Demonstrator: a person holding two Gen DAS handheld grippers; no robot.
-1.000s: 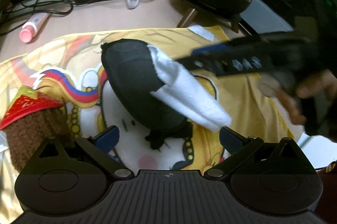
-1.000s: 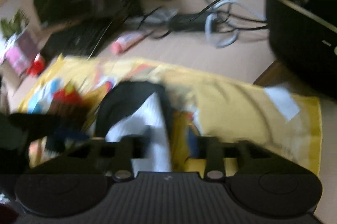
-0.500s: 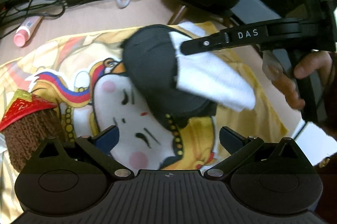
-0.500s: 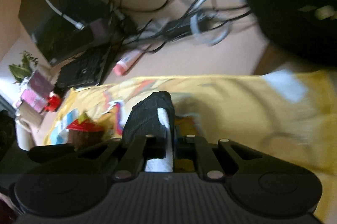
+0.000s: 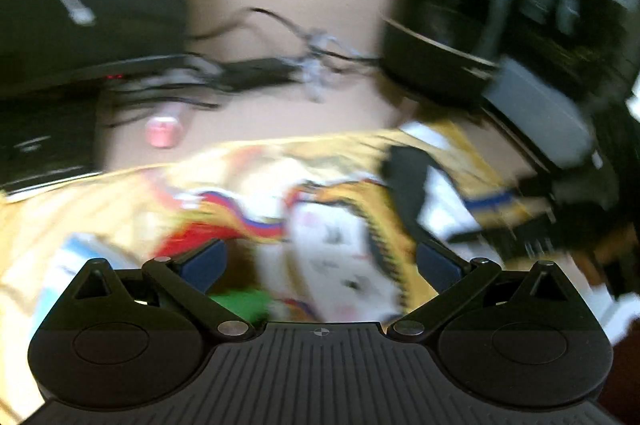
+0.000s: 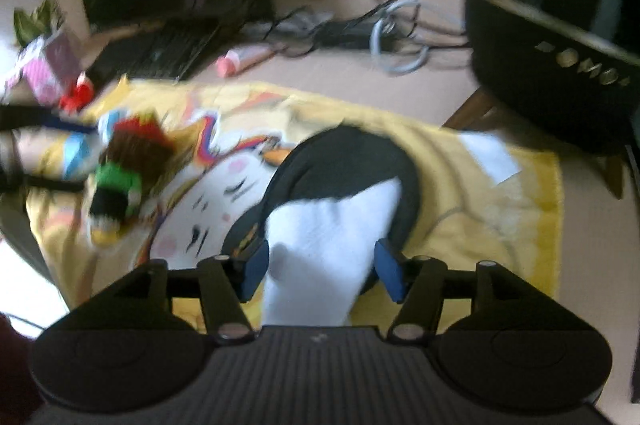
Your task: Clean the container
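The right gripper (image 6: 320, 269) is standing with jaws spread, just opened, the soft white cloth (image 6: 324, 237) lying loose between them; the light, floppy black container (image 6: 344, 165) is resting just beyond; better pinching its rim; the left gripper's (image 5: 320, 261) jaws are gaping, empty.

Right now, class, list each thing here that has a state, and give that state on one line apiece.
right gripper: jaws apart and just been opening, white cloth between them, pads not pressing it.
left gripper: open, nothing between the jaws.
white cloth: draped over the black container, crumpled.
black container: lying on the yellow printed towel.
yellow printed towel: spread flat on the desk.
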